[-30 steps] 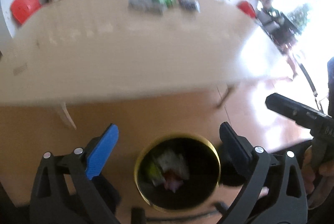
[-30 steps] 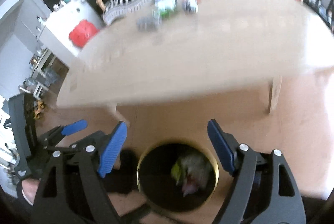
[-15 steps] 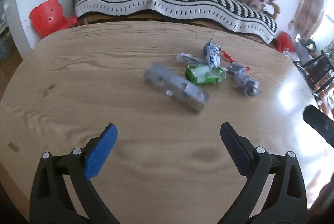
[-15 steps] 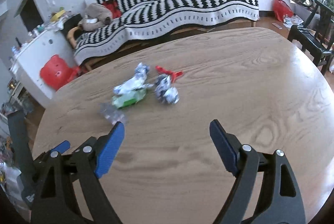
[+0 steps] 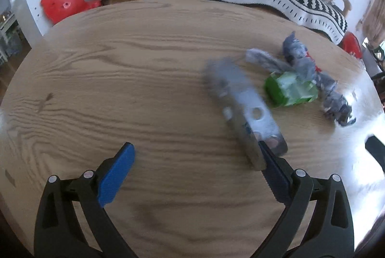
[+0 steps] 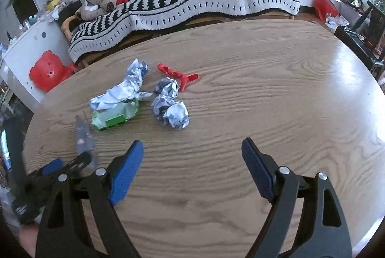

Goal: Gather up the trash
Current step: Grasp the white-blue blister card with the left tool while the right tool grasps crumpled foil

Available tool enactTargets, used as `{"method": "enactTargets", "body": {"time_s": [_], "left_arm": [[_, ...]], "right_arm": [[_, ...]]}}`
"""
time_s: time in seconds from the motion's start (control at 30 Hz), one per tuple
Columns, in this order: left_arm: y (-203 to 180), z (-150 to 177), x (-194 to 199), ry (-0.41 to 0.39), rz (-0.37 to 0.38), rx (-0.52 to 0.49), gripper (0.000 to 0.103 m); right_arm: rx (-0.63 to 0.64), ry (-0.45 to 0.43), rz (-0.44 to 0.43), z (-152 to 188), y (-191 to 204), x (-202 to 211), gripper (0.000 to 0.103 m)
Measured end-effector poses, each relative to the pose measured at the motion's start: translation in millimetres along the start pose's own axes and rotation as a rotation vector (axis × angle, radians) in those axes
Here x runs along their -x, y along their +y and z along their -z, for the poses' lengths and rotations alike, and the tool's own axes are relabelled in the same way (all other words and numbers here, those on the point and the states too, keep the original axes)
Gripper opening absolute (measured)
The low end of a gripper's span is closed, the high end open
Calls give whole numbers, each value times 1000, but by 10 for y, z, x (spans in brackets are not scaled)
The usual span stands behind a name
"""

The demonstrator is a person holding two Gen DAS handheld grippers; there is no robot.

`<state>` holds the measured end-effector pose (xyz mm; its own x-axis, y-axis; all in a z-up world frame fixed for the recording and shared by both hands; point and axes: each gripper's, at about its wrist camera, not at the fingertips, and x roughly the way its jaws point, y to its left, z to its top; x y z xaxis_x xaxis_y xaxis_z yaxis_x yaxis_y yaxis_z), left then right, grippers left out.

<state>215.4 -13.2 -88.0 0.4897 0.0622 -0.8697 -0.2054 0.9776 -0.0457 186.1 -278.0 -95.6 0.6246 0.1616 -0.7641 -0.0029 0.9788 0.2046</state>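
In the left wrist view the left gripper (image 5: 195, 163) hangs with jaws spread wide and empty over the wooden table (image 5: 120, 80); the long grey wrapper (image 5: 243, 111) lies with its near end touching the right-hand finger, so I judge the tool should slide rightward until the wrapper sits squarely between both pads before closing. In the right wrist view the right gripper (image 6: 192, 159) is likewise wide and empty, with the crumpled blue-white paper ball (image 6: 170, 106) just beyond the grey wrapper's right side, next to the green packet (image 6: 115, 116), the twisted paper strip (image 6: 122, 89) and the red scrap (image 6: 179, 76); advancing straight and low should straddle the ball without scattering its neighbours.
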Motion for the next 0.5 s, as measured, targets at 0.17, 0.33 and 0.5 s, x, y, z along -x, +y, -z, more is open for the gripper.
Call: {"method": "enactTargets", "body": {"time_s": [0.17, 0.33, 0.5], "left_arm": [[114, -55, 72, -42, 21, -20, 96], [-117, -112, 0, -56, 56, -60, 96], [-336, -120, -89, -77, 53, -127, 96]], "right_arm": [[16, 22, 1, -75, 31, -213, 81], [23, 31, 9, -179, 58, -422, 81], [80, 38, 16, -270, 147, -642, 81]]}}
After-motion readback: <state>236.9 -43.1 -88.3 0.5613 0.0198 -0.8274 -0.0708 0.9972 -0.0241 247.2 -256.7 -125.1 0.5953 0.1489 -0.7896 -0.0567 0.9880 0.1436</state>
